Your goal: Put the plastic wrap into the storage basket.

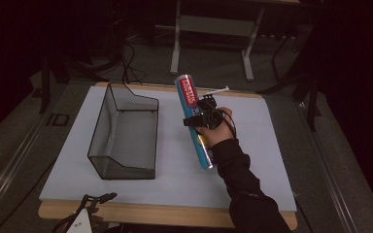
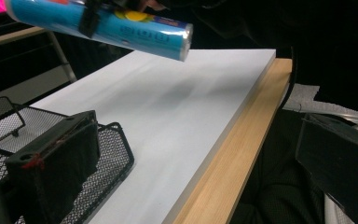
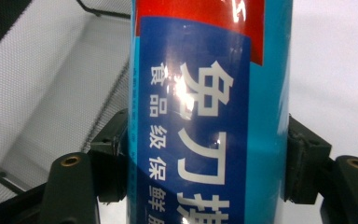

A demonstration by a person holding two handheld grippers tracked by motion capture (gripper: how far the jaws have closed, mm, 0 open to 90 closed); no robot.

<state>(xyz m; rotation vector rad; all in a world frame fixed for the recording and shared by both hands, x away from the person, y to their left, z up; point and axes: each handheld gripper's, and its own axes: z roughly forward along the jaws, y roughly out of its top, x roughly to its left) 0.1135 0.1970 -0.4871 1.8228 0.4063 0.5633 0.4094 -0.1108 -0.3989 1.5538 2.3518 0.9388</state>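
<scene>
White desk (image 1: 175, 174) carries a wire basket (image 1: 124, 131); right of it, right tongs (image 1: 203, 118) clamp a blue roll (image 1: 194, 119) printed 免刀 and 食品级保鲜. Left tongs (image 1: 94, 204) gape empty.

A white rectangular board (image 1: 126, 182) on a wooden-edged table (image 1: 175, 216) fills the frame's centre; a grey metal desk frame (image 1: 213, 29) stands at upper centre.

Dim lab: white-topped table (image 1: 126, 191), floor cables (image 1: 126, 63)
</scene>
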